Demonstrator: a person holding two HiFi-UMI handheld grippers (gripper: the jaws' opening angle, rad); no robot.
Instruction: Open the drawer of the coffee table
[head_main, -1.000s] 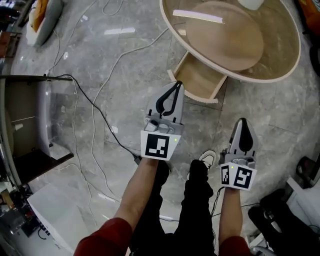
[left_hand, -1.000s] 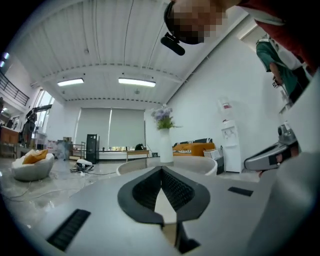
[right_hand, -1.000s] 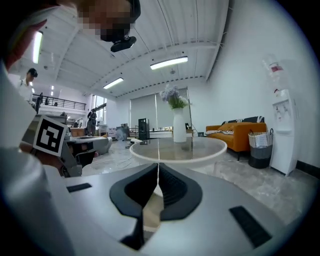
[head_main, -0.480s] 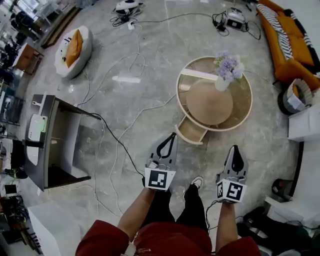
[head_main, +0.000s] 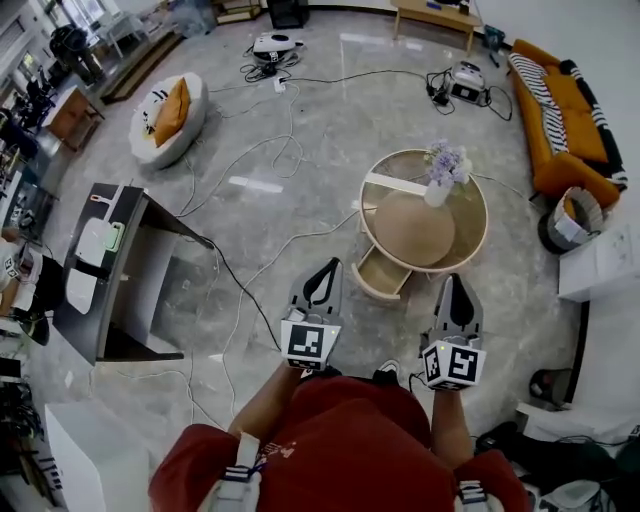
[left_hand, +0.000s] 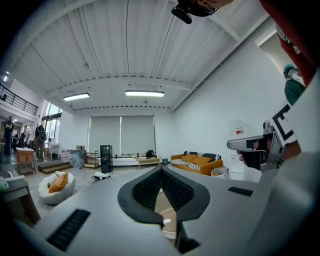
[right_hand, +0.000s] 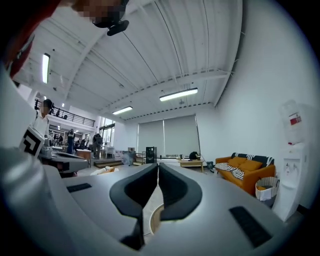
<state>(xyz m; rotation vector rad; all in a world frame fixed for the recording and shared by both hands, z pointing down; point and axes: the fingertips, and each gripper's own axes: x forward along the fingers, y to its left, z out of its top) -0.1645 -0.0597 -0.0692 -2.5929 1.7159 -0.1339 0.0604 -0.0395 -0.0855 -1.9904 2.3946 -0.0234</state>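
Your left tool and right tool are both pinched together, empty. The drawer at the table's 7 o'clock looks light and probably slides easy; hook its front lip.

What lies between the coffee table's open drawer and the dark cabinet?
Head view: a white cable and a black cable trail across the grey floor between the drawer and the cabinet.
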